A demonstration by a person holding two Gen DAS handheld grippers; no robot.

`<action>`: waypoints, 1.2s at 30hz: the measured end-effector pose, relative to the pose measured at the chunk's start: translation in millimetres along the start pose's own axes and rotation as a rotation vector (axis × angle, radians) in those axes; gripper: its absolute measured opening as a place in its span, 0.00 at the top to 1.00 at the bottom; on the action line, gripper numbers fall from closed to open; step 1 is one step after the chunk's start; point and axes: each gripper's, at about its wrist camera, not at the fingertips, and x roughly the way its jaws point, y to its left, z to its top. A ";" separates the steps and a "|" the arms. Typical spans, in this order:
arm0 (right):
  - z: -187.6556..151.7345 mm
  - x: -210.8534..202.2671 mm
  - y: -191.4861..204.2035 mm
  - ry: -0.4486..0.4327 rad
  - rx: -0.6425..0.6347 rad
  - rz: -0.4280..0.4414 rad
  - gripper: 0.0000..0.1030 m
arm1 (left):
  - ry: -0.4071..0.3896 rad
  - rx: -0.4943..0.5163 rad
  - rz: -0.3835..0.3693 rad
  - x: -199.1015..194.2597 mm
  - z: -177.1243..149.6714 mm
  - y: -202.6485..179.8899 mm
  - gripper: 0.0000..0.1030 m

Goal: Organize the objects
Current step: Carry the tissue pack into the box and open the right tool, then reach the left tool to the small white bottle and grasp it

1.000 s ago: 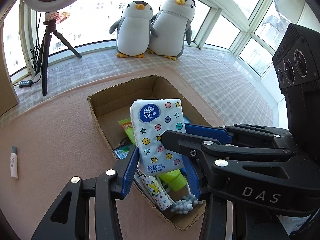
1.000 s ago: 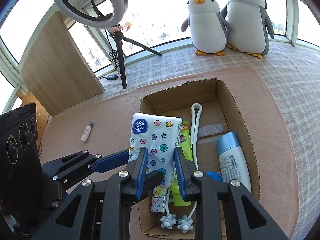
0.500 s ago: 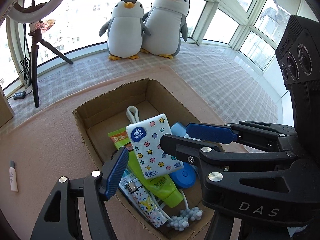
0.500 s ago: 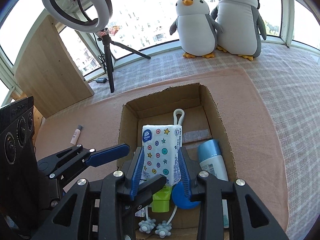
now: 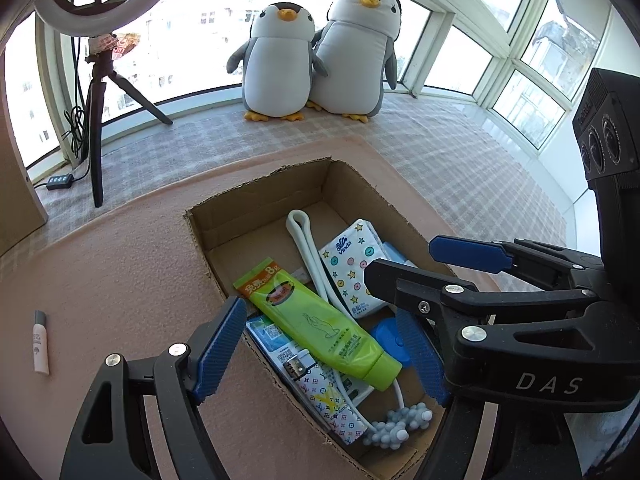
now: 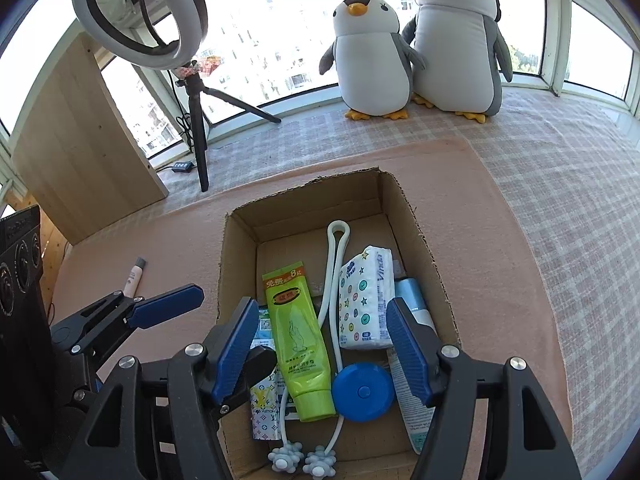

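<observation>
The star-patterned tissue pack (image 5: 352,272) (image 6: 366,300) lies loose in the open cardboard box (image 5: 280,204) (image 6: 312,208), leaning on a blue-capped bottle (image 6: 412,292). Beside it lie a green tube (image 5: 316,320) (image 6: 296,332), a white looped massager (image 5: 308,240) (image 6: 336,256), a blue round case (image 6: 362,392) and a patterned packet (image 5: 324,396). My right gripper (image 6: 322,346) hangs open above the box's near half, holding nothing. My left gripper (image 5: 320,350) is open too, over the box's near left edge. A small pale tube (image 5: 40,340) (image 6: 134,278) lies on the pink mat left of the box.
Two plush penguins (image 5: 312,52) (image 6: 420,40) sit at the window behind the box. A ring light on a tripod (image 5: 96,120) (image 6: 196,120) stands at the back left, next to a wooden board (image 6: 80,140). Checked cloth surrounds the pink mat (image 5: 120,280).
The tissue pack was held over the box, went down into it and was let go. Both grippers have opened wide and drawn back.
</observation>
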 end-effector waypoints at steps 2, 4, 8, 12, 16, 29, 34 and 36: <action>-1.4 -1.7 3.3 -0.005 -0.002 -0.003 0.38 | -0.003 -0.006 0.012 -4.6 -2.0 3.6 0.22; -3.3 -4.7 7.4 -0.014 -0.008 -0.009 0.37 | -0.007 -0.011 0.023 -10.0 -4.1 9.0 0.22; -11.3 -12.8 15.2 -0.029 -0.015 -0.008 0.35 | -0.016 -0.018 0.049 -23.4 -10.6 23.8 0.21; -23.1 -24.6 20.3 -0.057 -0.011 -0.013 0.31 | -0.021 -0.023 0.090 -37.3 -20.9 46.2 0.19; -33.0 -35.7 20.2 -0.083 0.019 -0.017 0.31 | -0.011 -0.042 0.128 -47.9 -34.1 75.1 0.19; -78.6 -53.3 36.6 -0.066 0.026 -0.009 0.31 | 0.032 -0.259 0.289 -65.8 -67.8 211.9 0.19; -92.6 -51.0 48.8 -0.036 0.009 0.007 0.31 | 0.054 -0.307 0.322 -59.3 -63.8 255.4 0.20; -95.4 -52.3 51.8 -0.036 0.004 0.003 0.31 | 0.065 -0.332 0.325 -55.0 -61.9 270.3 0.20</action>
